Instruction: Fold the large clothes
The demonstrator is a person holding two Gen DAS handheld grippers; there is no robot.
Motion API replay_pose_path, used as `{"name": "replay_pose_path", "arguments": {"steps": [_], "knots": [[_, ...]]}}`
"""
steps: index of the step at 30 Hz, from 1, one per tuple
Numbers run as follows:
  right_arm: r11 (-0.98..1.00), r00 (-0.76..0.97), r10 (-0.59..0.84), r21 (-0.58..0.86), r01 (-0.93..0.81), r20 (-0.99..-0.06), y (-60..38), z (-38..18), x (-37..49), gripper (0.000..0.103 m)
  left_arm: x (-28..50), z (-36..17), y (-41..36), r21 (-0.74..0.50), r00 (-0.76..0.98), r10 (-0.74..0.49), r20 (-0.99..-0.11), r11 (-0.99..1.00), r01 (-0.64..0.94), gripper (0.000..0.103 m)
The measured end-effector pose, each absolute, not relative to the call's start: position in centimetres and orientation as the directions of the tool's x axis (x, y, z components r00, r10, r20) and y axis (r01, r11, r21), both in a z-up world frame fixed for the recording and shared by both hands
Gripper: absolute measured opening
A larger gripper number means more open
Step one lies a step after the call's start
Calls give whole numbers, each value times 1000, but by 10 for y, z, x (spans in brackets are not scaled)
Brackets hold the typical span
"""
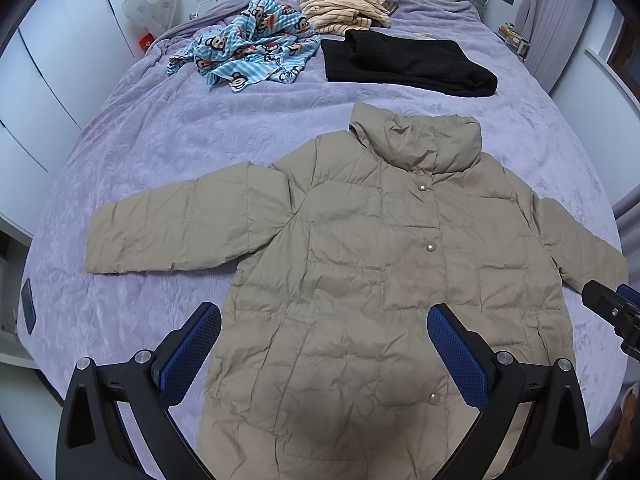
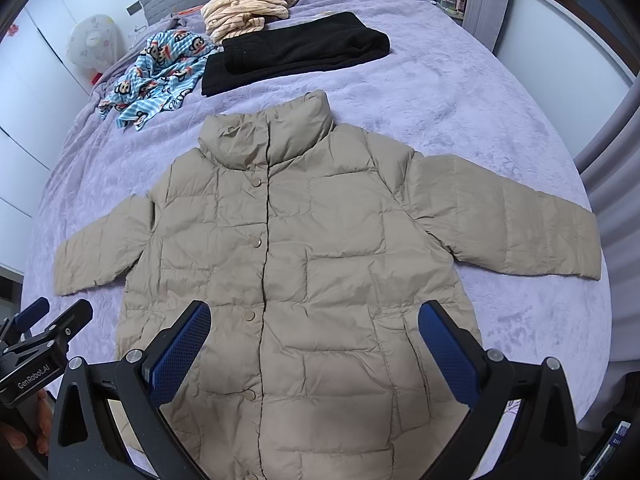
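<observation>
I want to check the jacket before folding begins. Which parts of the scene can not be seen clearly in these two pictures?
- Beige jacket hem: in both views, cut off by the bottom edge and hidden behind the open left hand-held gripper and open right hand-held gripper.
- Black garment: folded, so its type is unclear.
- Small items on the shelf, right wrist view: too small to identify.

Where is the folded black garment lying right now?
The folded black garment lies on the purple bedspread beyond the beige jacket's collar, with the blue monkey-print cloth at its left and the striped cream garment behind it.
</observation>
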State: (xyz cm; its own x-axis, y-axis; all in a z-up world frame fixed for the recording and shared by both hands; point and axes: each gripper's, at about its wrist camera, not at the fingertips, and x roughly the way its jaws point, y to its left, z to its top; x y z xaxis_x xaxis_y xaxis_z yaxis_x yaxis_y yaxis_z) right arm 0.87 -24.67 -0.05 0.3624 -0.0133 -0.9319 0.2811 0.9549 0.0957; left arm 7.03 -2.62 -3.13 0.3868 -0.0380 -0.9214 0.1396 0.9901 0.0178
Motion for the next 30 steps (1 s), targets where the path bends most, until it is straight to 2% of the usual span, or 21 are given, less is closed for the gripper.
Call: {"name": "replay_pose_path", "arguments": {"steps": [30], "knots": [[954, 357, -12, 96, 283, -934, -243, -4, 9, 103, 70, -36, -21, 14, 366, -33, -930, 992, 126, 103]]}}
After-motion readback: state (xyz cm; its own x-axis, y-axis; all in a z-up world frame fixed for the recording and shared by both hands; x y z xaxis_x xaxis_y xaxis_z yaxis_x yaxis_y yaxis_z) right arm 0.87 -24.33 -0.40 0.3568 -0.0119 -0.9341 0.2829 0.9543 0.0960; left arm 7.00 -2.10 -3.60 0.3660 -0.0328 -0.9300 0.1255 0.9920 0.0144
